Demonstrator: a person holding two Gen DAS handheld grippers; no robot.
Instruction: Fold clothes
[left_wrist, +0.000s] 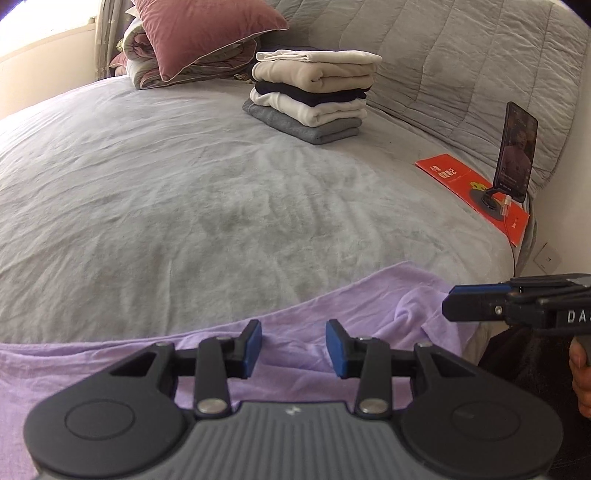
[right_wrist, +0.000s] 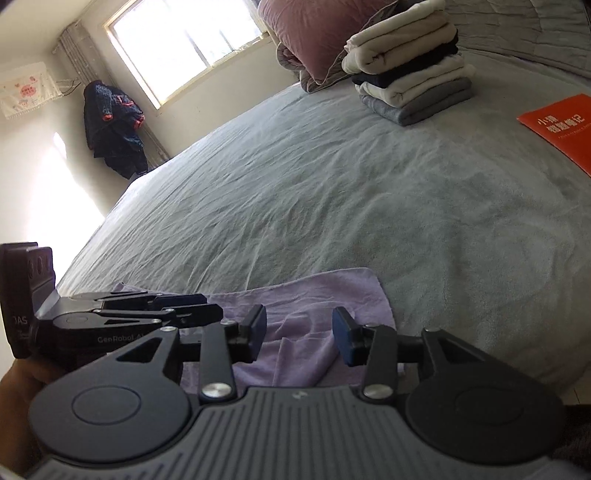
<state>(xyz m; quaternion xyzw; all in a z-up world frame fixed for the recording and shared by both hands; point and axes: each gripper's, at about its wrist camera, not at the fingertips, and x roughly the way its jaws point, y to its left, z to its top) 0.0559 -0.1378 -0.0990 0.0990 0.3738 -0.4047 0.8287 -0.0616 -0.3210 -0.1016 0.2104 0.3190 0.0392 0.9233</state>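
a grey bed (left_wrist: 184, 206) fills the room under a bright window (right_wrist: 177, 40), with a stack of folded clothes (left_wrist: 314, 96) far ahead of both tools and a red booklet (left_wrist: 469, 188) with a phone on a stand (left_wrist: 517, 155) ahead to the right. the lilac garment (left_wrist: 332, 306) lies rumpled at the bed's near edge, directly under and just ahead of the tools. the left tool (left_wrist: 293, 347) and right tool (right_wrist: 299, 338) both have their fingers parted over the cloth, gripping nothing.

Home bedroom, grey-sheeted bed (left_wrist: 184, 184), pillows (left_wrist: 199, 33), window (right_wrist: 184, 40)
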